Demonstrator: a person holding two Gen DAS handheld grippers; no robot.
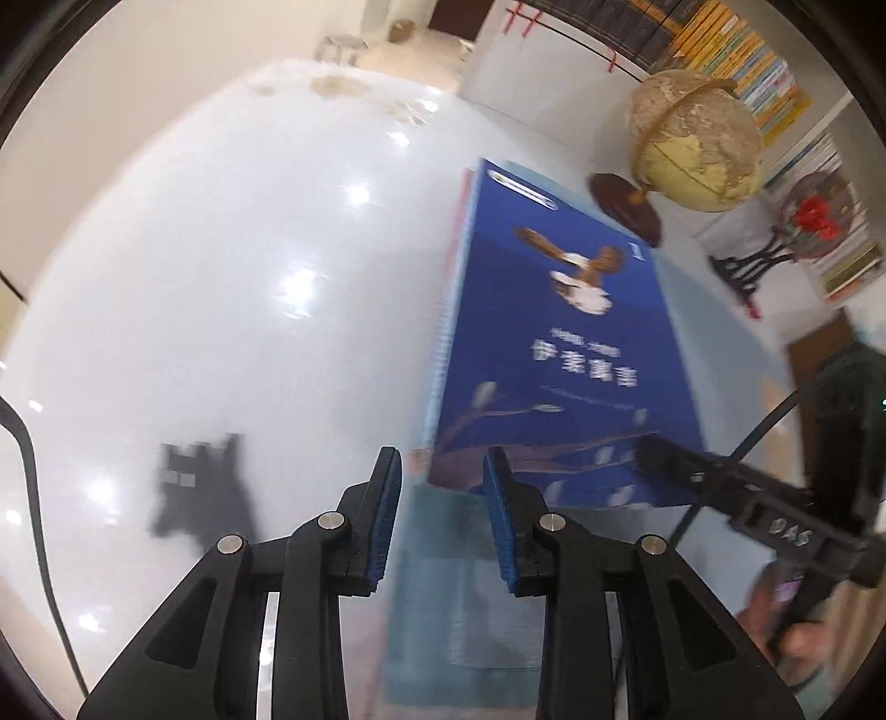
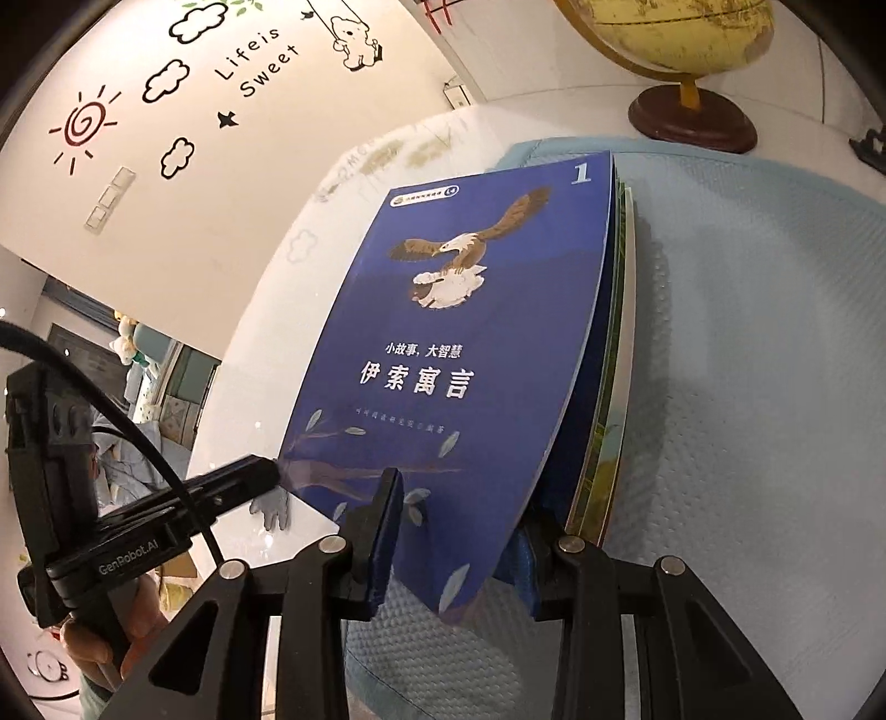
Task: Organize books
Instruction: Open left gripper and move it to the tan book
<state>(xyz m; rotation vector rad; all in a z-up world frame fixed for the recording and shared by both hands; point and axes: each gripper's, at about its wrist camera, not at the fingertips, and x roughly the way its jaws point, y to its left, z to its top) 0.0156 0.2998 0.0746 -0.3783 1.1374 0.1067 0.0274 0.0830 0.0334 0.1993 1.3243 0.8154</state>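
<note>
Blue "伊索寓言" book (image 2: 465, 332), numbered 1, was gripped by the right gripper (image 2: 459, 531).
Left gripper (image 1: 443, 520) was parted, empty; a globe (image 1: 698, 144) was behind.

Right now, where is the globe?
In the right wrist view the globe stands at the top right, on the white table just beyond the blue eagle book and pale blue mat.

I am seeing the book (image 2: 443, 343) lying on top of a stack of books (image 2: 609, 387), which is resting on the mat (image 2: 747, 387) on the table (image 1: 221, 277). Behind the stack the globe (image 1: 698, 144) is standing, with the bookshelf (image 1: 736, 50) behind it. My left tongs (image 1: 443, 498) are hanging left of the book's near corner, my right tongs (image 2: 459, 531) at its near edge.
</note>
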